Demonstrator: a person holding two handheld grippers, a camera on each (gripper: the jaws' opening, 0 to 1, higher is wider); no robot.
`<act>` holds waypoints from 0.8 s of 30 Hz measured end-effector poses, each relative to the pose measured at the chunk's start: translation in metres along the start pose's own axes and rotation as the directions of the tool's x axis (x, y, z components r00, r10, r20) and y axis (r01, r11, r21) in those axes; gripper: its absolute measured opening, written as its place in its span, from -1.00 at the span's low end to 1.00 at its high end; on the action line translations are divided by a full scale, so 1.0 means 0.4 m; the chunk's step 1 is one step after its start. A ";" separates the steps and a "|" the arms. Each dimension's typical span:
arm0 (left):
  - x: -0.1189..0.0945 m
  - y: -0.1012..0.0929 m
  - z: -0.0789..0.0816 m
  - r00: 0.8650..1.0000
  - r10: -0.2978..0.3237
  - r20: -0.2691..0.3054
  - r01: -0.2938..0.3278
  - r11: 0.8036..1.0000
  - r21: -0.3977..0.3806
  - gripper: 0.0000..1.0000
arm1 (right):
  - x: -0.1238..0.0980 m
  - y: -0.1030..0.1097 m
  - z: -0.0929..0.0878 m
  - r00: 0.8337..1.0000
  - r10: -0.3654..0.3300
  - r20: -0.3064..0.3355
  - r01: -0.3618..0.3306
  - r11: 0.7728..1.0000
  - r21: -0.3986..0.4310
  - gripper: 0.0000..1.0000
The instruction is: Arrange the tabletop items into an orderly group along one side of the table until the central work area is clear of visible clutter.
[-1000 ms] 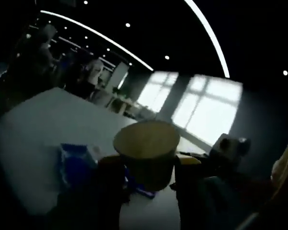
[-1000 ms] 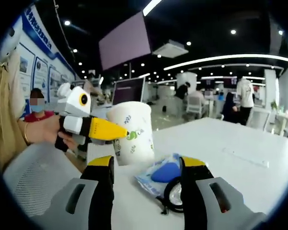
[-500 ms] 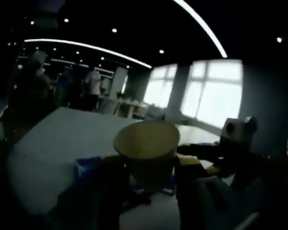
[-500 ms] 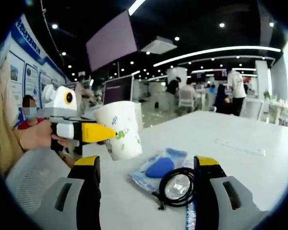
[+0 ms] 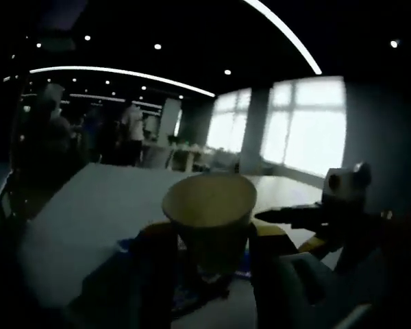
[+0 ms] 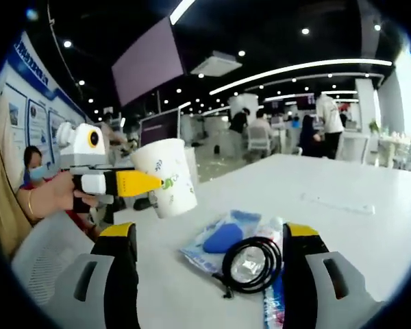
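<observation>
Two grippers: your left gripper [image 6: 140,183] pinches the paper cup [image 6: 168,176], lifted clear of the bench [image 6: 370,233]; your right gripper [image 6: 209,236] is spread.
Clutter: coiled cable [image 6: 252,262] and blue packet [image 6: 220,236] lie ahead between the right jaws (nearer arm).
Change: cup now tilts more.

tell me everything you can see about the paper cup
The paper cup is white with small green and blue printed marks, tapering toward its base. It is off the white table, tilted, gripped at its side between the yellow-tipped jaws of the left hand-held gripper. In the left gripper view its open mouth faces the camera, looking empty.
</observation>
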State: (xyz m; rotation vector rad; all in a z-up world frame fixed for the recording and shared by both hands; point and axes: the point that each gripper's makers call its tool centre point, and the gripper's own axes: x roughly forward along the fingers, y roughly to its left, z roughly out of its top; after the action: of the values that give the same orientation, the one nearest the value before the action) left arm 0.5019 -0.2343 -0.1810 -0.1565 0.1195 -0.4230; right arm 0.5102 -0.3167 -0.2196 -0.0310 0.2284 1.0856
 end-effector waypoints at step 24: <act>0.133 0.108 0.107 1.000 -0.014 0.008 0.014 0.997 0.075 -0.21 | -0.002 -0.033 -0.044 0.997 -0.036 -0.066 0.037 0.999 0.012 0.70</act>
State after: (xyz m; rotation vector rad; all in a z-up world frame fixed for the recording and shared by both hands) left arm 0.5735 -0.2124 -0.1512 -0.0848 0.0944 -0.4401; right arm 0.5184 -0.3259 -0.2379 -0.0590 0.2934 1.0472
